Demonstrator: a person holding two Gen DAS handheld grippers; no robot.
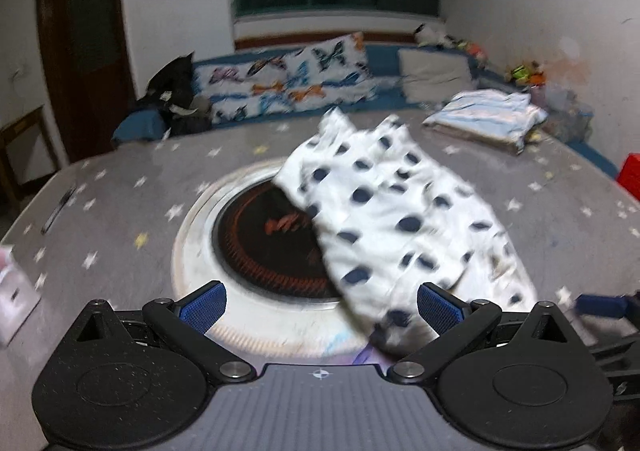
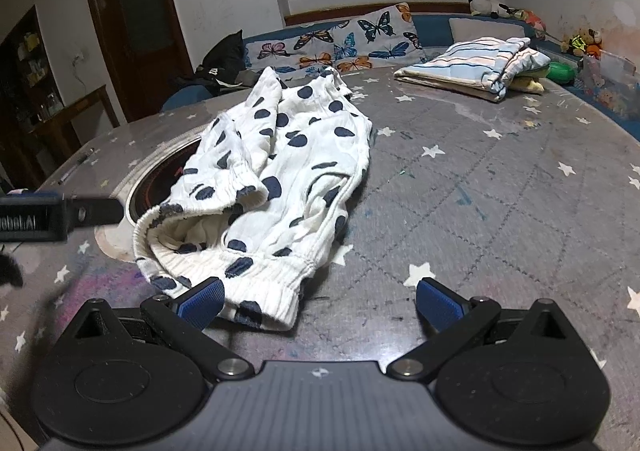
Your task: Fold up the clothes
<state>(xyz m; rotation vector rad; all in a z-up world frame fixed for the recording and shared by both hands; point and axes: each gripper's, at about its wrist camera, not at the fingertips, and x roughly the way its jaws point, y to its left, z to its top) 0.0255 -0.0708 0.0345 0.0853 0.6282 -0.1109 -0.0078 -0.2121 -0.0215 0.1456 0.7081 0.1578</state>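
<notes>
While both claws stand wide apart and hold nothing, the step in hand appears to be the first grasp on the polka-dot trousers (image 2: 276,187). The garment lies crumpled on the star-patterned counter (image 2: 500,203), its left part draped over the round inset burner (image 1: 260,243). Use the burner as landmark: the elastic waistband sits on the near side of it, close to the right claw (image 2: 318,301); the leg ends lie beyond it, toward the butterfly cushions (image 2: 348,39). The long axis therefore runs from near to far, leaning slightly left at the far end in the right wrist view.

Recommended procedure: bring the left claw (image 1: 320,305) to the waistband corner nearest the burner, and the right claw to the opposite corner. Pinch one layer edge only, lift, and draw the cloth clear of the burner before flattening. One leg lies doubled over the other; spread it first. The folded striped cloth (image 2: 476,63) lies well beyond the burner, to the right.
</notes>
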